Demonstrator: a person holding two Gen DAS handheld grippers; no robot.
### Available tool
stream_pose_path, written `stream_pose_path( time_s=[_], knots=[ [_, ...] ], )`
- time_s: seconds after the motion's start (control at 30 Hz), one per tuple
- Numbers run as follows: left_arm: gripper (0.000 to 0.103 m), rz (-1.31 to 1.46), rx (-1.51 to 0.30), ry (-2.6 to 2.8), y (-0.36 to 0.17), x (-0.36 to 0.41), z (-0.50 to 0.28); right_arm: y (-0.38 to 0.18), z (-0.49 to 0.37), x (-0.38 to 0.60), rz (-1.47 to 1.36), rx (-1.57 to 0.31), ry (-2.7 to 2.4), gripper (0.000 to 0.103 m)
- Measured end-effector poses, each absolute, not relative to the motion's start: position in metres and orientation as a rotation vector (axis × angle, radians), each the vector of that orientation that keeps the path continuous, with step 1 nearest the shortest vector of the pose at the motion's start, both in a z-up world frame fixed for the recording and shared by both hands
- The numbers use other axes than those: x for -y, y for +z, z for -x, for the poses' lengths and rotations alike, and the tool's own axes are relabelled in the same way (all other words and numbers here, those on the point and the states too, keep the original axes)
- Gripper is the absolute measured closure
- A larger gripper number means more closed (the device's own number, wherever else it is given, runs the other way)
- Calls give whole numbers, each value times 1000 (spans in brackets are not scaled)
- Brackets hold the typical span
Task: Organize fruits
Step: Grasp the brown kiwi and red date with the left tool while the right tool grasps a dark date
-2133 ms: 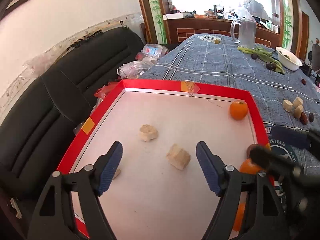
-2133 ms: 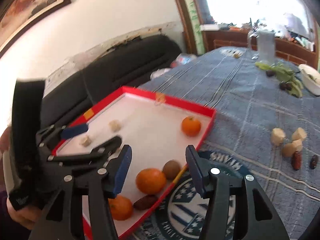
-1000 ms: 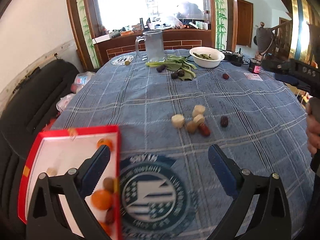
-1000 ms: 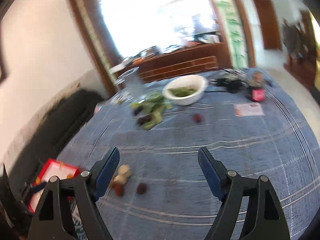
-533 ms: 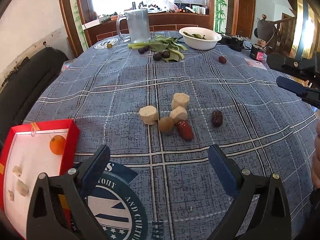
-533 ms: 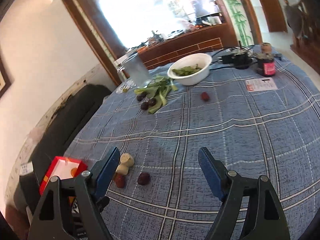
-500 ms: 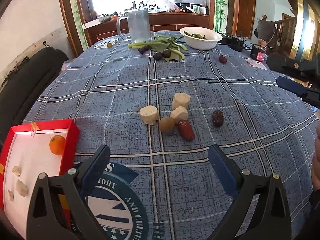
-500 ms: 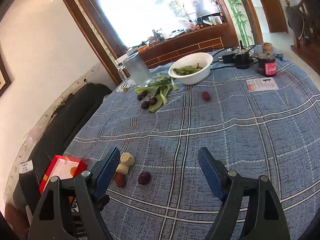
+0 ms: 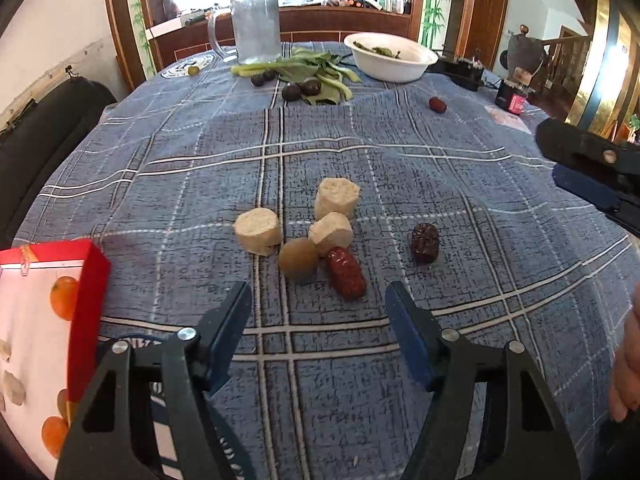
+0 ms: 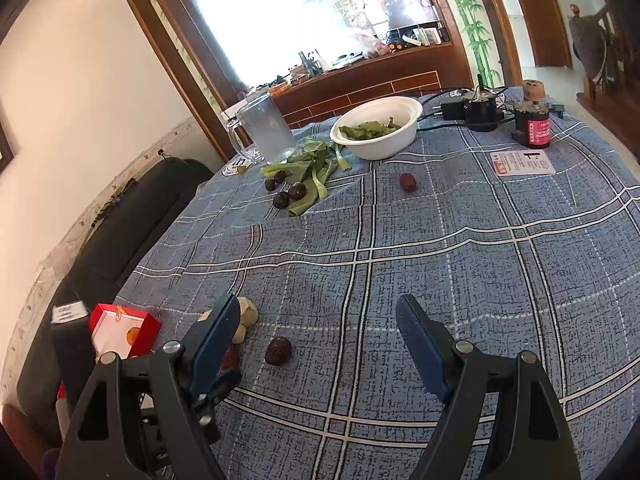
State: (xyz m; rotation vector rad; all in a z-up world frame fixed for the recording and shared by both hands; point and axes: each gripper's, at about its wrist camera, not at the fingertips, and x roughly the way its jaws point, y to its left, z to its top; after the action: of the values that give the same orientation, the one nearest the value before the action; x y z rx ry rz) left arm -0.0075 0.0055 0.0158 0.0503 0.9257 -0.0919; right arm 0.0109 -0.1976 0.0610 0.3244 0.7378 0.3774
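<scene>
Left gripper [image 9: 318, 312] wide open, empty, just short of the red date [image 9: 346, 272] and fruit cluster. Right gripper [image 10: 316, 330] wide open, empty, near the dark date [image 10: 278, 351]. Red tray [image 9: 90, 280] at left holds oranges [image 9: 63, 297]. Card [image 10: 522, 163] and logo mat [image 9: 158, 432] text unreadable.

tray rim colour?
Red. The tray has a red rim around a white inside, clearest in the left wrist view.

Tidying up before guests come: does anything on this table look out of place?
Yes: leafy greens lie loose on the cloth beside the bowl, with dark fruits scattered among them.
</scene>
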Motion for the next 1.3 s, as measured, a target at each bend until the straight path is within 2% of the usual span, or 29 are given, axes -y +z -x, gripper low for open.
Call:
stream_pose_path(
  time_s=[0.23,0.43,0.63,0.7,0.9,1.07,1.13,1.3],
  knots=[
    [64,-56,-913,-103,13,1,-9,58,-10,192,-300,-748,389,22],
    [64,-31,-891,-139,14,-8,-4,54,-6,172,-215,-750,427,25],
    [64,100,-879,-167,14,-29,-4,42,0,142,-61,-759,409,51],
    [64,156,-871,-183,15,-38,-3,40,1,135,-27,-768,401,53],
    [64,77,-782,-171,29,-37,10,41,1,120,26,-756,388,54],
    [64,110,-792,-204,31,-43,10,25,-9,111,64,-816,374,62],
    [64,115,-795,-201,31,-44,11,19,-14,113,46,-853,378,69],
    [64,111,-787,-192,33,-45,12,17,-13,112,32,-854,391,69]
  ],
)
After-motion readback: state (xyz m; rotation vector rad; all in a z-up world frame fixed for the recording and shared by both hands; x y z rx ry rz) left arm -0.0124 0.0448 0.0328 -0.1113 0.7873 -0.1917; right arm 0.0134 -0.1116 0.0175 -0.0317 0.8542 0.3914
